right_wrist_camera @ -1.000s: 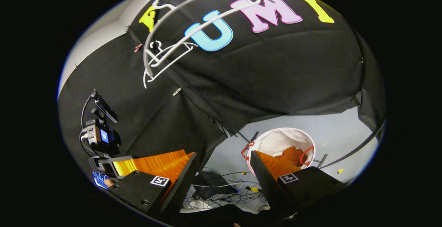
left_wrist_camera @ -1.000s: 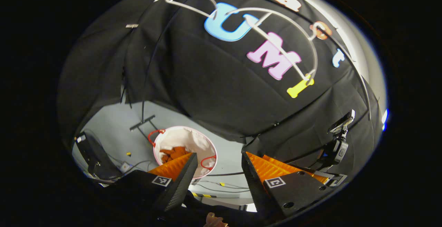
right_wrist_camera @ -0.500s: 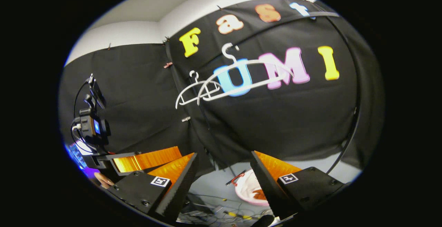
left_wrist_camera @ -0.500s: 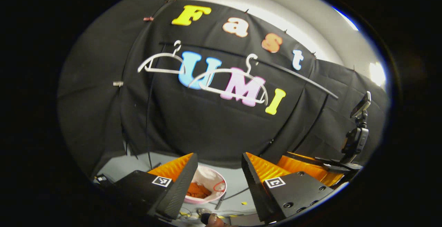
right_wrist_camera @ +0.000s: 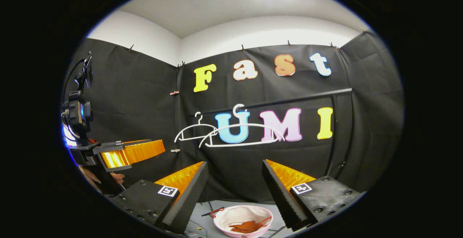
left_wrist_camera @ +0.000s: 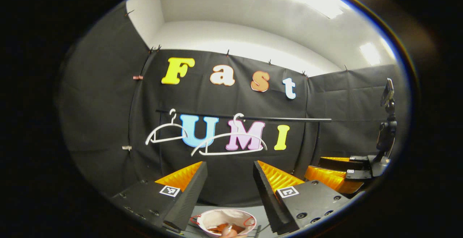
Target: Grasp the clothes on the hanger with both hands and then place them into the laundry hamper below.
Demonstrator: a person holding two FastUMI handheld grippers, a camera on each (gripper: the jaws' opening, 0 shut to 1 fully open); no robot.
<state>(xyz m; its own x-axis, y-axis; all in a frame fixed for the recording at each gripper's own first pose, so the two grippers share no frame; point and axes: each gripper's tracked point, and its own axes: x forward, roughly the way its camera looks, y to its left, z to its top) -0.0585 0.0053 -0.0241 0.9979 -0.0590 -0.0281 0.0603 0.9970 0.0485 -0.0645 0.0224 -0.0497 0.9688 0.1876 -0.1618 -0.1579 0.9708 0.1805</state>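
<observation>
Clothes [right_wrist_camera: 247, 226] lay in hamper [right_wrist_camera: 222, 220] at frame bottom | both hangers [right_wrist_camera: 241, 135] bare at centre | left gripper [left_wrist_camera: 229, 187] and right gripper [right_wrist_camera: 235, 191] wide, empty, above hamper.

Counted: 2 hangers, one [right_wrist_camera: 190, 132] to the left and one [right_wrist_camera: 244, 136] nearer, both bare, on 1 rail [right_wrist_camera: 289, 100]. 1 hamper [right_wrist_camera: 243, 227] on the floor w/ 1 orange garment [right_wrist_camera: 249, 226] inside. 2 grippers, left [left_wrist_camera: 228, 187] and right [right_wrist_camera: 234, 189], each w/ 2 fingers set apart.
</observation>
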